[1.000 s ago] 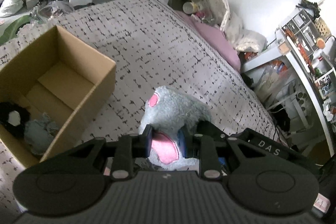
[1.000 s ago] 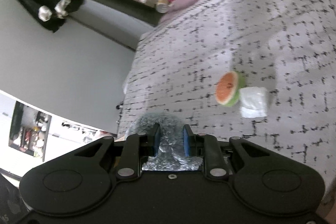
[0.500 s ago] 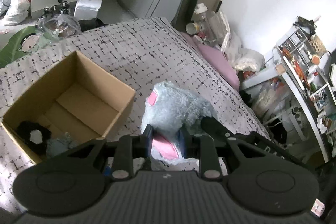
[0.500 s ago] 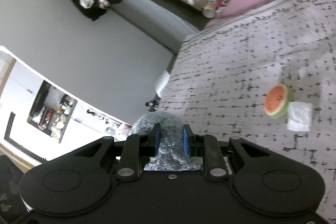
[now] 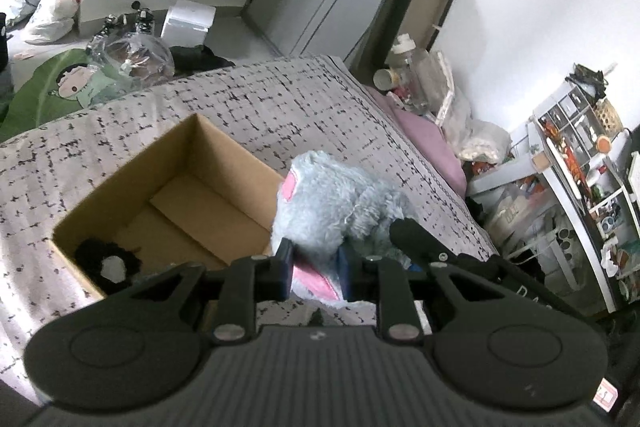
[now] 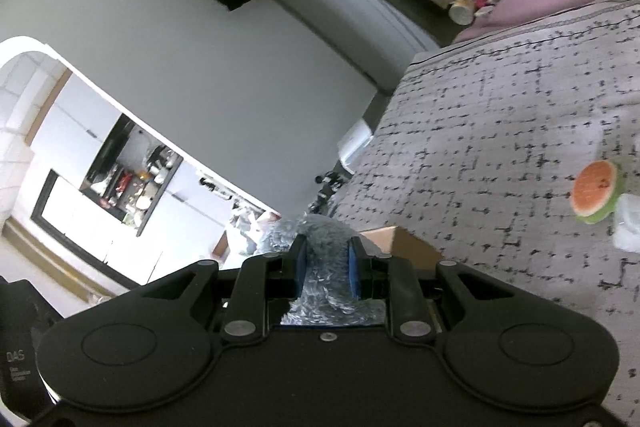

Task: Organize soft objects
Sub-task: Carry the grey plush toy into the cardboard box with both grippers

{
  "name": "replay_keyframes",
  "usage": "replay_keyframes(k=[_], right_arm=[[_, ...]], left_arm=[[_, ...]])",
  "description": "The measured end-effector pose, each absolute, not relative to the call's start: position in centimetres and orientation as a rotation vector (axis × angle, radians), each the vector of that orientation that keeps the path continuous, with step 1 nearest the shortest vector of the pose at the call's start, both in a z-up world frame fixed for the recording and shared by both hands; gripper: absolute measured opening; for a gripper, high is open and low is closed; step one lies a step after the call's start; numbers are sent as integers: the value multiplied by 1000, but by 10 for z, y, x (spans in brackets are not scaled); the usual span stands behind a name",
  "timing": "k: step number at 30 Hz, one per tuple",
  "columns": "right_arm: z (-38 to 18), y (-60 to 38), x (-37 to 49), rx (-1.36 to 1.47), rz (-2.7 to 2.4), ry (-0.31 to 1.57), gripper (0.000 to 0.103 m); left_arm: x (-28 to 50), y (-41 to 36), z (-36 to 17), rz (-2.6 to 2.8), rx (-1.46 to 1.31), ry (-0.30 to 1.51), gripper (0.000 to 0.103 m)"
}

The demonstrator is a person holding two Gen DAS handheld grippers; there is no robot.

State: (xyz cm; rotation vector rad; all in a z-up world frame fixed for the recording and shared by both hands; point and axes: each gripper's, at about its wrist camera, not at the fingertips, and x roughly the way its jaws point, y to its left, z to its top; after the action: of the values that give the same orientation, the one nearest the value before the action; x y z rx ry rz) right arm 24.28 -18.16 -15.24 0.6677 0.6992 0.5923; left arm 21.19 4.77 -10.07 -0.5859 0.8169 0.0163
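A grey plush toy [image 5: 332, 203] with pink patches hangs above the patterned bed, at the right-hand edge of an open cardboard box [image 5: 224, 167]. My left gripper [image 5: 316, 267] has its jaws closing, with the pads pressed on the toy's pink-lined flap. In the right wrist view my right gripper [image 6: 326, 267] is shut on the toy's grey fur [image 6: 324, 239], with a box corner [image 6: 404, 247] just beyond. A black soft thing with a white centre [image 5: 108, 263] lies in the box. A plush watermelon slice [image 6: 594, 189] lies on the bed.
A white packet [image 6: 628, 223] lies beside the watermelon slice. A pink pillow [image 5: 424, 143] and bottles sit at the bed's head. Cluttered shelves [image 5: 580, 163] stand to the right of the bed, and bags and a white case [image 5: 188, 23] lie on the floor beyond it.
Both grippers have risen with the plush toy held between them and carried it toward the box. The right gripper has rolled, so the bed has swung to the right in its view.
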Motion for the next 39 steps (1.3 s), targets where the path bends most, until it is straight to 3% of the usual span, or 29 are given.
replay_keyframes(k=[26,39], right_arm=[[-171,-100,260,517,535,853,25],[-182,-102,267,513,483,962,26]], left_arm=[[212,138,-158,139,-704,875,16],[229,144,-176,222,-662,918,20]])
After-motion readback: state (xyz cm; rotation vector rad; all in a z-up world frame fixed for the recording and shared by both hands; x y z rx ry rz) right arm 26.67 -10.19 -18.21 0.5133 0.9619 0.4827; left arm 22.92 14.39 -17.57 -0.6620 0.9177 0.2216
